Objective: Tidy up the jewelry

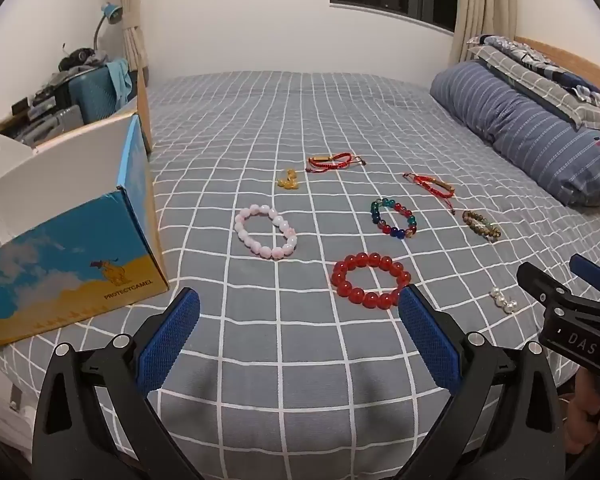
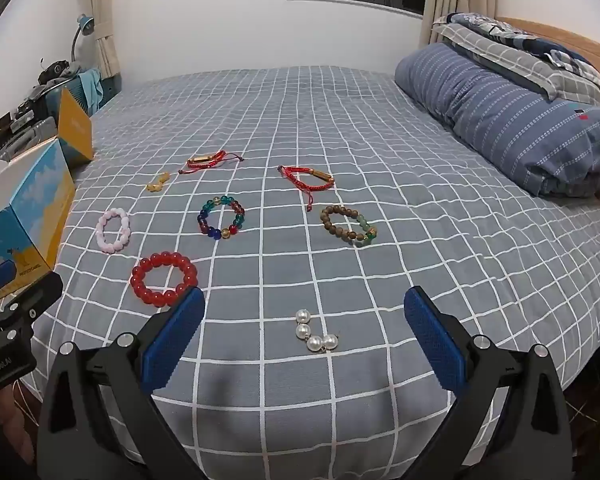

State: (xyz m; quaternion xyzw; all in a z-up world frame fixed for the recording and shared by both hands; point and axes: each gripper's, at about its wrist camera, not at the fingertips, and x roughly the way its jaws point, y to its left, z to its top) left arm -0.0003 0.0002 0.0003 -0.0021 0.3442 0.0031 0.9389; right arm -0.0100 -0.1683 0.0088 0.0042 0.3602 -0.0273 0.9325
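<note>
Right gripper [image 2: 304,316], jaws spread and empty, has the short white pearl strand [image 2: 314,333] directly ahead between its fingers, long axis running fore-aft. Left gripper [image 1: 300,312], likewise spread and empty, stands farther off.

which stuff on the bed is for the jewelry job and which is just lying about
For the job:
red bead bracelet
pink bead bracelet
multicolour bead bracelet
brown bead bracelet
two red cord bracelets
pearl piece
yellow charm
open box

Just lying about:
rolled quilt
lamp
</note>
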